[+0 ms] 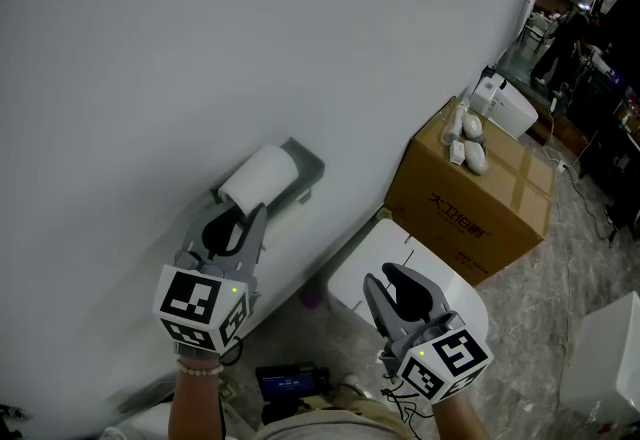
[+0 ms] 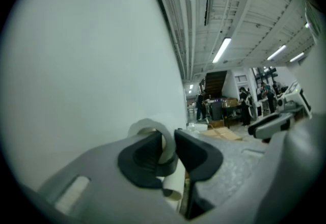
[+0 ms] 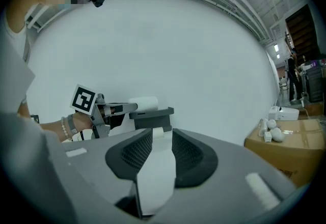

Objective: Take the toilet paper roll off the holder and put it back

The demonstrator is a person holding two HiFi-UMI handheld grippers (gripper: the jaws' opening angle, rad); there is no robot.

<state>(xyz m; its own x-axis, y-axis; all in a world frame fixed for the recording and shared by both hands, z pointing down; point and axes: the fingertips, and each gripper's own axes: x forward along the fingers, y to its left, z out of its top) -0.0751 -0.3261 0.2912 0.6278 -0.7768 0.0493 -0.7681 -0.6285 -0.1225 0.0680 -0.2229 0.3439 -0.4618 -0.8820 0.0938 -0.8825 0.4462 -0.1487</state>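
A white toilet paper roll (image 1: 258,178) lies on top of a grey wall-mounted holder (image 1: 302,171). My left gripper (image 1: 240,220) is at the roll's near end. In the left gripper view its jaws pinch the roll's wall (image 2: 164,142), one jaw in the core and one outside, so the left gripper (image 2: 169,149) is shut on the roll. My right gripper (image 1: 395,288) hangs lower right, away from the holder, open and empty. The right gripper view looks past its own jaws (image 3: 162,149) at the roll (image 3: 144,103), the holder (image 3: 153,113) and the left gripper (image 3: 114,108).
A white toilet (image 1: 365,273) sits under my right gripper. A cardboard box (image 1: 470,203) with small white items on top stands to the right against the wall, a white device (image 1: 505,106) behind it. A dark gadget (image 1: 285,383) lies on the floor near me.
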